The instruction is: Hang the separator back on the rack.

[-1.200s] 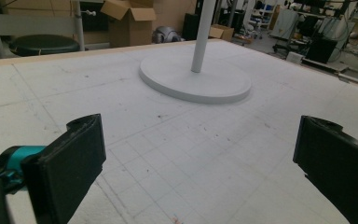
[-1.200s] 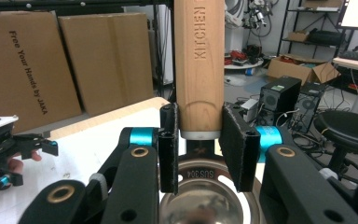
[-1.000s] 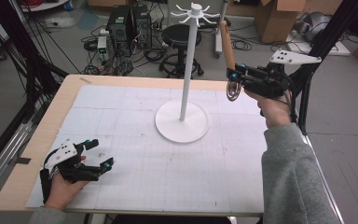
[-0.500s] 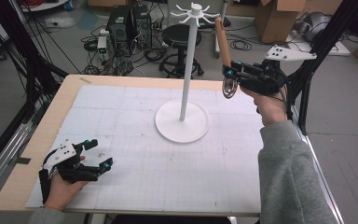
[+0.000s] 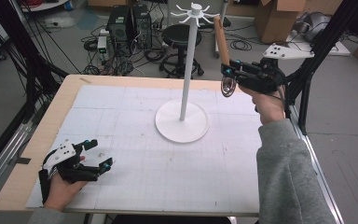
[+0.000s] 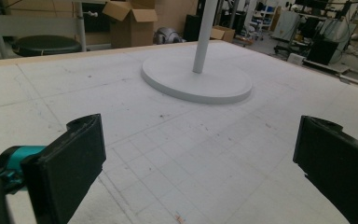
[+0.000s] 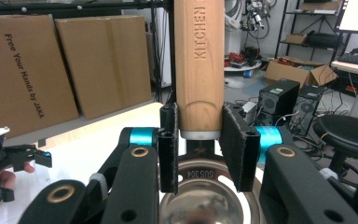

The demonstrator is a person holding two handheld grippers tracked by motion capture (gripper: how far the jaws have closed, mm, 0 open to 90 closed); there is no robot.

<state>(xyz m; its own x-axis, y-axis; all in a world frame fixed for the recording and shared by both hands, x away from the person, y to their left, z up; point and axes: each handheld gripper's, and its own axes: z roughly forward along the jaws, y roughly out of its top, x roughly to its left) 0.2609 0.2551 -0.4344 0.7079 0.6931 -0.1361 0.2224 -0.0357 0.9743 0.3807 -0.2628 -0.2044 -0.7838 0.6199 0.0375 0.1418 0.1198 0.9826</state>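
One wooden-handled steel strainer [image 5: 224, 56] was clamped in right gripper [image 5: 228, 74], not yet hung on white hook stand [image 5: 189, 60], upper right; left gripper [image 5: 95, 154] jaws apart, lower left.

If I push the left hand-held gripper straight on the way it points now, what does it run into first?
Most likely the round base of the white stand, straight ahead of the open left hand-held gripper. Bare mat lies between them; depth is hard to judge.

Your left gripper [image 5: 95, 154] rests low at the lower left of the high view, jaws spread wide. Your right gripper [image 5: 227, 72], raised at upper right, is clamped, forearm angled upward.
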